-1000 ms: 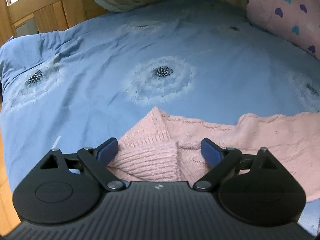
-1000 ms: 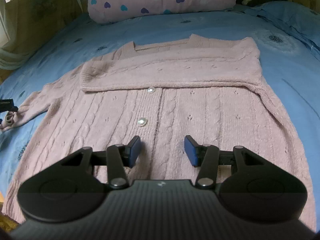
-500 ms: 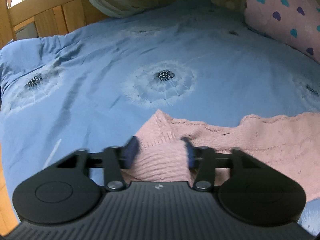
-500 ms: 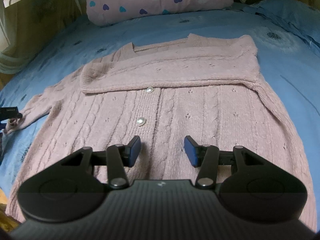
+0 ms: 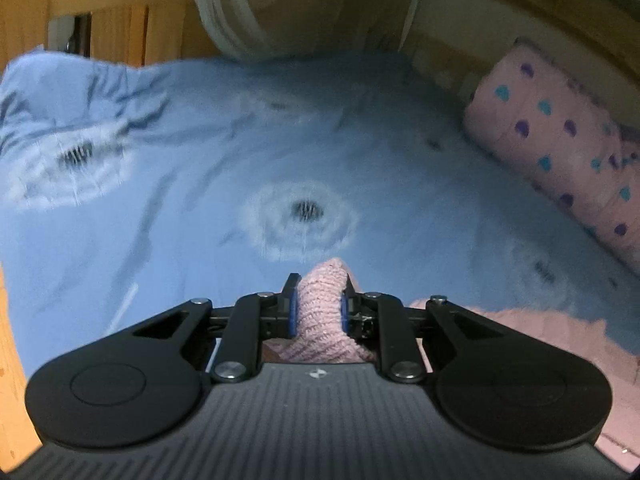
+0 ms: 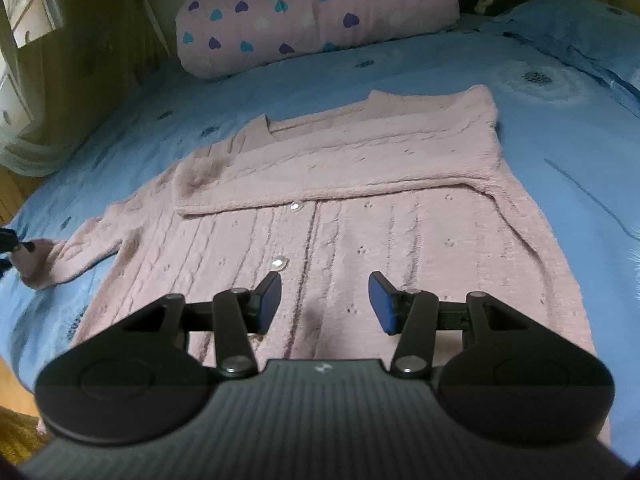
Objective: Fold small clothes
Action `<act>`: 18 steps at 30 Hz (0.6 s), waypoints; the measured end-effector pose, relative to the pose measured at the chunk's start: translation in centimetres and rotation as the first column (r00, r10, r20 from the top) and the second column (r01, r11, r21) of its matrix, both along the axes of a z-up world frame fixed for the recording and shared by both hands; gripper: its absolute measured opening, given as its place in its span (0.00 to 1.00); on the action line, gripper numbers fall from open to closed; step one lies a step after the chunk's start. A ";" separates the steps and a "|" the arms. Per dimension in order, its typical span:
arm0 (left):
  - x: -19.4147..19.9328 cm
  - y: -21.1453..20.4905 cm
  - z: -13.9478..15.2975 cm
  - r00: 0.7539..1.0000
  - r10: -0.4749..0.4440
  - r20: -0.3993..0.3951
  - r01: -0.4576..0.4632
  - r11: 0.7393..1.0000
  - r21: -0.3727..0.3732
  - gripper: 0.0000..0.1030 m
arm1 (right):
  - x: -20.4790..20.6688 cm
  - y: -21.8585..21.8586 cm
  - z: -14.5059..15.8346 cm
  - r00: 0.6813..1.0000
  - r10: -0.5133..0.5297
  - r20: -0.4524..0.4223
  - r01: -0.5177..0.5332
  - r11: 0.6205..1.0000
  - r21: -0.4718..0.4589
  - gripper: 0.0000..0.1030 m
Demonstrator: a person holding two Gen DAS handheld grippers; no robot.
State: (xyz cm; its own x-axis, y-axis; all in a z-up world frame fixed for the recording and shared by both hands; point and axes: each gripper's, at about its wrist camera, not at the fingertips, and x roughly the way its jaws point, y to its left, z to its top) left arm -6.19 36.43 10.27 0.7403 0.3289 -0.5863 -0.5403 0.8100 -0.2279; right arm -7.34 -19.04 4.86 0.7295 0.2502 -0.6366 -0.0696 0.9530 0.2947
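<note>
Now the left gripper, jaws just closed, pinches the cardigan cuff; neckline faces the pillow; right gripper gapes.

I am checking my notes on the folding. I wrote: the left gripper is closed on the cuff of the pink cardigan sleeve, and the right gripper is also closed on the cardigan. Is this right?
Not quite. The left gripper is closed on the cuff of the pink cardigan, but the right gripper is open above the cardigan, holding nothing. The right wrist view shows it.
</note>
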 end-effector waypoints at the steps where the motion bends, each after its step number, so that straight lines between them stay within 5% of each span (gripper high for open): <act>1: -0.3 0.0 0.7 1.000 -0.006 0.015 0.006 1.000 -0.005 0.21 | -0.1 -0.2 0.0 1.000 -0.002 0.001 0.002 1.000 0.003 0.49; 10: -1.3 -3.1 6.5 0.982 -0.129 0.139 0.138 0.989 -0.061 0.21 | -0.7 -1.0 -0.2 1.000 -0.004 0.000 0.004 0.999 0.035 0.49; 18: 0.5 -11.6 10.2 0.924 -0.328 0.194 0.341 0.939 -0.036 0.21 | -1.1 -1.7 0.0 1.000 -0.007 0.021 0.006 0.998 0.059 0.49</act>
